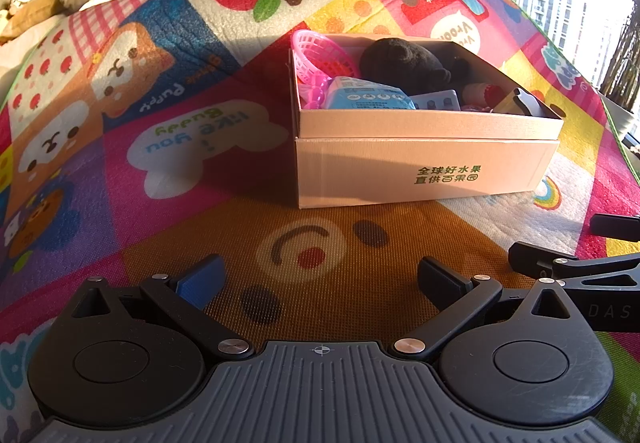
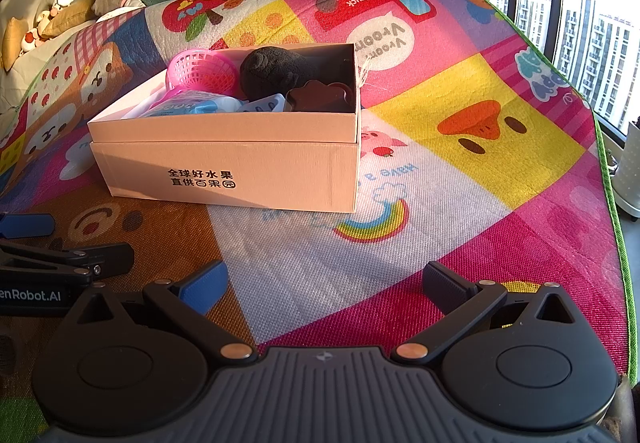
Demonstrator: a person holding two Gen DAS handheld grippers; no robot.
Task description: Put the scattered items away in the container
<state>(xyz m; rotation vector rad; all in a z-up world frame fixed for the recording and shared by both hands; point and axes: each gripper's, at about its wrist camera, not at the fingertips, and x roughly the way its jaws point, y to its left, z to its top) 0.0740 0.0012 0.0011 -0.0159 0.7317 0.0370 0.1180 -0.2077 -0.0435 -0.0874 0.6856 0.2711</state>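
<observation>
Left gripper: was wide open, held nothing.
Right gripper: same.
Box: only the right view showed a brown flower toy.

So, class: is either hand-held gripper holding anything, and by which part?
Nothing is held. The left hand-held gripper and right hand-held gripper are both open over the mat, short of the box.

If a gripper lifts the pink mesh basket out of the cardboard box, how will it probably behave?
The pink mesh basket looks like thin openwork plastic, so it is probably light and may flex under a squeeze. It leans tilted against the cardboard box wall, so it could tip or slide when nudged.
</observation>
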